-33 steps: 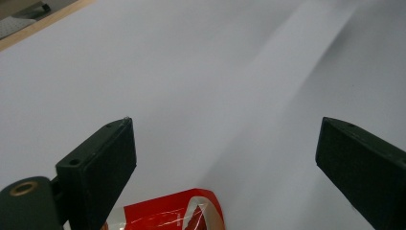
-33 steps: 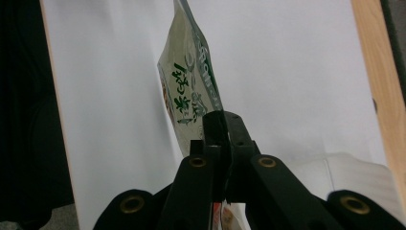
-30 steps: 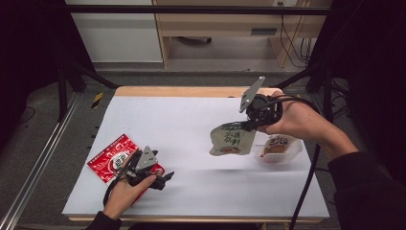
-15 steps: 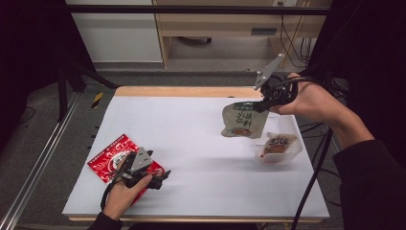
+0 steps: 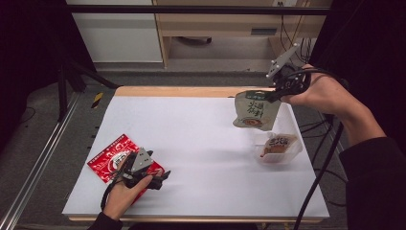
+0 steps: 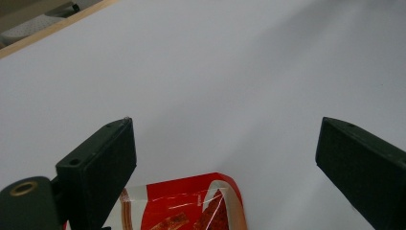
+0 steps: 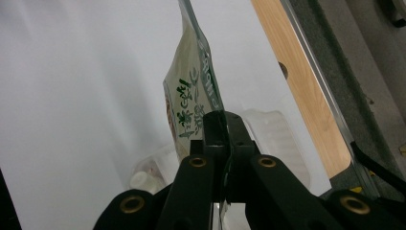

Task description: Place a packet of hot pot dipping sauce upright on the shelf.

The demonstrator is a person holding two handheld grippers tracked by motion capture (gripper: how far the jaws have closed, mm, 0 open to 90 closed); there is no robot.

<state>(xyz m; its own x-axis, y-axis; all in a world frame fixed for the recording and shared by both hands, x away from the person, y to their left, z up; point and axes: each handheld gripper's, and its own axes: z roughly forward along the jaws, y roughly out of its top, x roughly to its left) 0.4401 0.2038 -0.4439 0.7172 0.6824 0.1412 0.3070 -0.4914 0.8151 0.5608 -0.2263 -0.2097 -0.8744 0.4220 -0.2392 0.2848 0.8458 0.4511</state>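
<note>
White covers the desk [image 5: 201, 143], with a wooden edge along its far side and dark floor around it. Your right gripper [image 5: 282, 91] is raised over the far right corner, and its jaws are clamped together on the top edge of a pale green pouch [image 5: 253, 111], which hangs below them clear of the desk. In the right gripper view the pouch [image 7: 194, 96] runs edge-on away from the pinched jaws, its green lettering facing left.

Just below the hanging pouch, near the right edge of the desk, sits a clear tray [image 5: 278, 147] with something reddish-brown inside (its contents are too small to tell). The tray [image 7: 268, 139] also shows pale and blurred behind the jaws in the right gripper view. Pouch and tray are apart.

Your left gripper [image 5: 155, 175] lies low at the near left corner, resting on a red packet [image 5: 107, 158] that is flat on the desk. Its jaws stand wide apart with nothing between them; in the left gripper view the rounded corner of the packet [image 6: 191, 206] lies just short of the gap, with bare white desk [image 6: 230, 72] ahead. The two grippers are well apart, at opposite sides of the desk.
</note>
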